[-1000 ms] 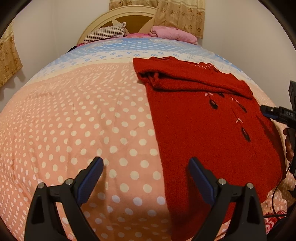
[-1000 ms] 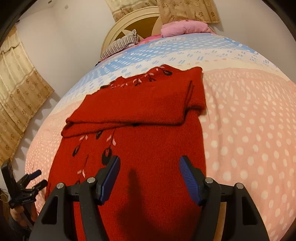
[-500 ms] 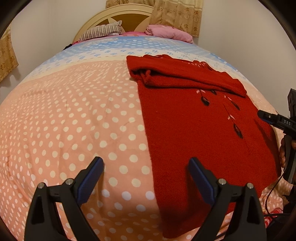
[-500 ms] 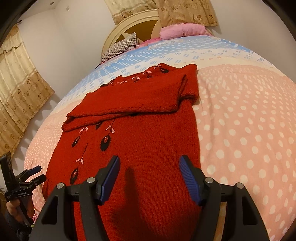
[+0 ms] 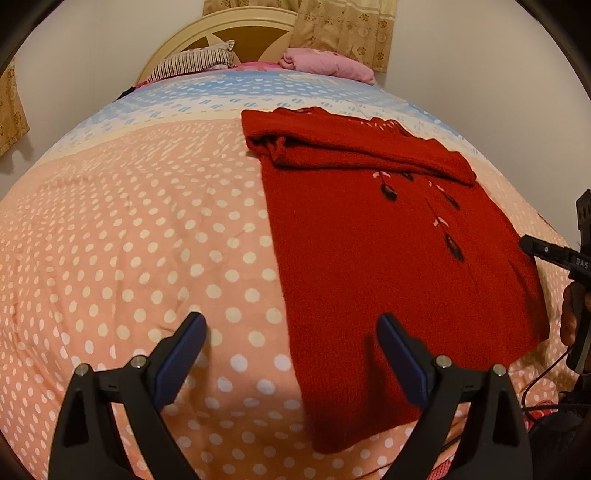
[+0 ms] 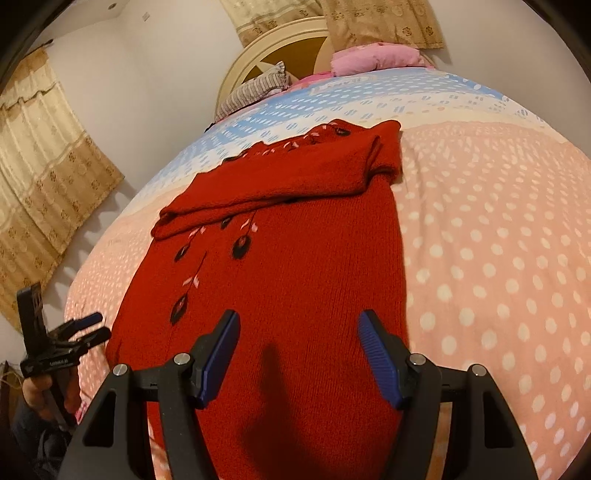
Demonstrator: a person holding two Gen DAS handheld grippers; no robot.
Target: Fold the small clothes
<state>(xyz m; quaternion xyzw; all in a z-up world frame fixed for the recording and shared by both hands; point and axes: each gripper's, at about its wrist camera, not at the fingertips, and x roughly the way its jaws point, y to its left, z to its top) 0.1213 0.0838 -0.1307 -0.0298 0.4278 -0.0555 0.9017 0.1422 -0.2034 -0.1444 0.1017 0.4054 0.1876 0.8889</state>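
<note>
A red knitted sweater [image 5: 369, 258] with a small flower pattern lies flat on the polka-dot bed, its sleeves folded across the top. It also shows in the right wrist view [image 6: 295, 266]. My left gripper [image 5: 291, 332] is open and empty, above the sweater's left bottom edge and the bedsheet. My right gripper [image 6: 297, 332] is open and empty, above the sweater's lower part. The right gripper shows at the right edge of the left wrist view [image 5: 554, 254]. The left gripper shows at the left edge of the right wrist view [image 6: 74, 332].
The bed [image 5: 129, 240] has a pink sheet with white dots and a blue band near the head. A striped pillow [image 5: 192, 64] and a pink pillow [image 5: 325, 64] lie by the headboard [image 5: 229, 33]. Curtains [image 6: 44, 184] hang on the left wall.
Both grippers have pulled back toward the foot of the bed, so more of the sweater's bottom hem shows. The jaws stay open. The sweater has not moved.
</note>
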